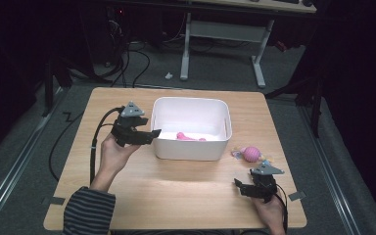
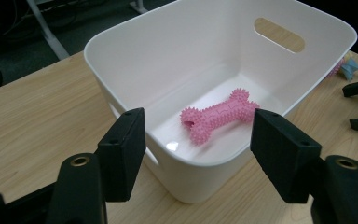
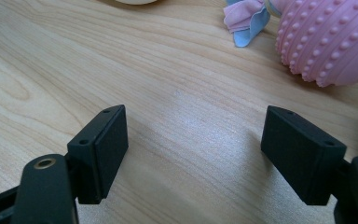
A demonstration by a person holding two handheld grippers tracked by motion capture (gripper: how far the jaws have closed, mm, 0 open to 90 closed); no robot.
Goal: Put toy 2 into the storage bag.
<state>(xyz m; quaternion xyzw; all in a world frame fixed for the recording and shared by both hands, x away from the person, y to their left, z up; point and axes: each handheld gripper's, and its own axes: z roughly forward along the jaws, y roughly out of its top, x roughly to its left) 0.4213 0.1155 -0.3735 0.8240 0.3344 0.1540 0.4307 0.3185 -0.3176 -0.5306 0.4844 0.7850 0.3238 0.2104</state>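
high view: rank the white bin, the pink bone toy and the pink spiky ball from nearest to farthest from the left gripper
1. White bin: right beside the left gripper, whose fingers point at its left wall.
2. Pink bone toy: inside the bin, on its floor.
3. Pink spiky ball: on the table past the bin's right side, closer to the right gripper.

Bone toy: pink, rubbery, studded with small spikes, lying flat on the bin's floor, its knobbed ends pointing toward 2 and 8 o'clock in the left gripper view.
Bin: white, open-topped plastic tub with slot handles, standing upright on the table, sitting at 12 o'clock of the table's centre, holding the bone toy.
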